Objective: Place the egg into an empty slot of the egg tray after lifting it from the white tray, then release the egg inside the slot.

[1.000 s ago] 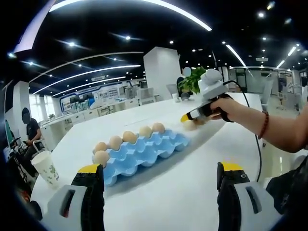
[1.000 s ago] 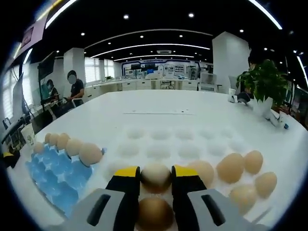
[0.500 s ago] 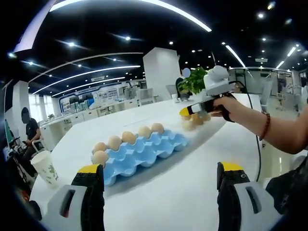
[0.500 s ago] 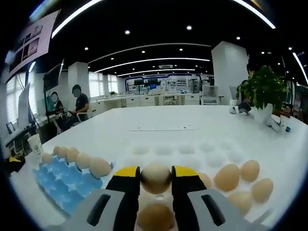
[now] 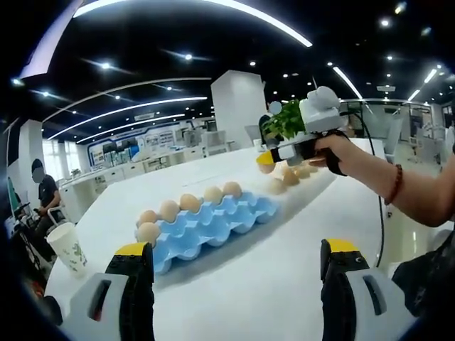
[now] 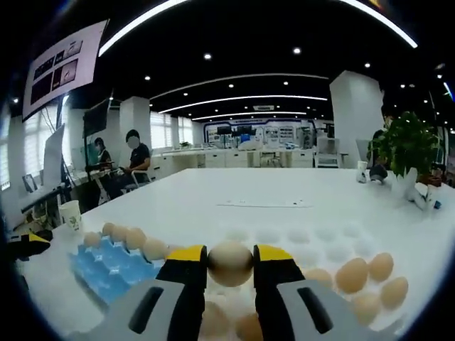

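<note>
Egg (image 6: 229,263) sits clamped between the right gripper (image 6: 229,264) fingertips, lifted above the white tray (image 6: 313,238), whose remaining eggs lie below and right of them. Blue egg tray (image 6: 106,263) lies lower left. Left gripper (image 5: 238,259) jaws stand wide apart, empty, blue egg tray ahead between them.

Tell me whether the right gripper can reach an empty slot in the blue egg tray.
Probably yes: the right gripper, holding the egg, is lifted, and the blue egg tray's open slots lie unobstructed nearby.
</note>
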`<state>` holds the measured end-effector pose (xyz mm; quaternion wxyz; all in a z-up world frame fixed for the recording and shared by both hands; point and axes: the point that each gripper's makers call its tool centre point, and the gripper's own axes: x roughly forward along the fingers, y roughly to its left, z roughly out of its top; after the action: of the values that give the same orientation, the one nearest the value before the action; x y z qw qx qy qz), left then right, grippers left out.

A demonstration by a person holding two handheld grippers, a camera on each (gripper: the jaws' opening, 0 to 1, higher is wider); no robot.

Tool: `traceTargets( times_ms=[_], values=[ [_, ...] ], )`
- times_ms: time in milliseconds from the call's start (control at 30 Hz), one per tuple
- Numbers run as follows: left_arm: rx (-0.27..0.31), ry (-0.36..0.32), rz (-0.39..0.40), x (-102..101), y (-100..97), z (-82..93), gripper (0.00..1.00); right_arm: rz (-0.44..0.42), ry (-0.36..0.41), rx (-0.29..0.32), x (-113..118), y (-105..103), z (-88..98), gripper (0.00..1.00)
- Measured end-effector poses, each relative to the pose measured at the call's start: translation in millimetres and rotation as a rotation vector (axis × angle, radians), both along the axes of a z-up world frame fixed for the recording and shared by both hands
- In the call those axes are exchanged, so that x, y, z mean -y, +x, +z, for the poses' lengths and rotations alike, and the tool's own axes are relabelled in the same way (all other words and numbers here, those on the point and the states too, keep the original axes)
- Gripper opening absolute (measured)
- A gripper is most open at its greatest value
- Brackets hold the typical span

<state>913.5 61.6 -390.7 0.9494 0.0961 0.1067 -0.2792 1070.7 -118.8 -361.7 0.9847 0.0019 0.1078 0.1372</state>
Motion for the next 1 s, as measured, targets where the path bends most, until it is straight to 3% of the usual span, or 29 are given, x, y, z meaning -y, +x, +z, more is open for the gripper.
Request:
traceTargets(
  times_ms=[333,1000],
  values=[
    [0.000,-0.001,0.007,-3.2,-2.6,0.9,1.00,0.048,-0.009,0.004,-25.9,-2.4,3.1,0.26],
    [0.001,0.009,0.024,-8.7,-1.3,3.9,1.00,0.258,0.024,-0.019,-105.3,-8.0,2.3,0.26]
  ],
)
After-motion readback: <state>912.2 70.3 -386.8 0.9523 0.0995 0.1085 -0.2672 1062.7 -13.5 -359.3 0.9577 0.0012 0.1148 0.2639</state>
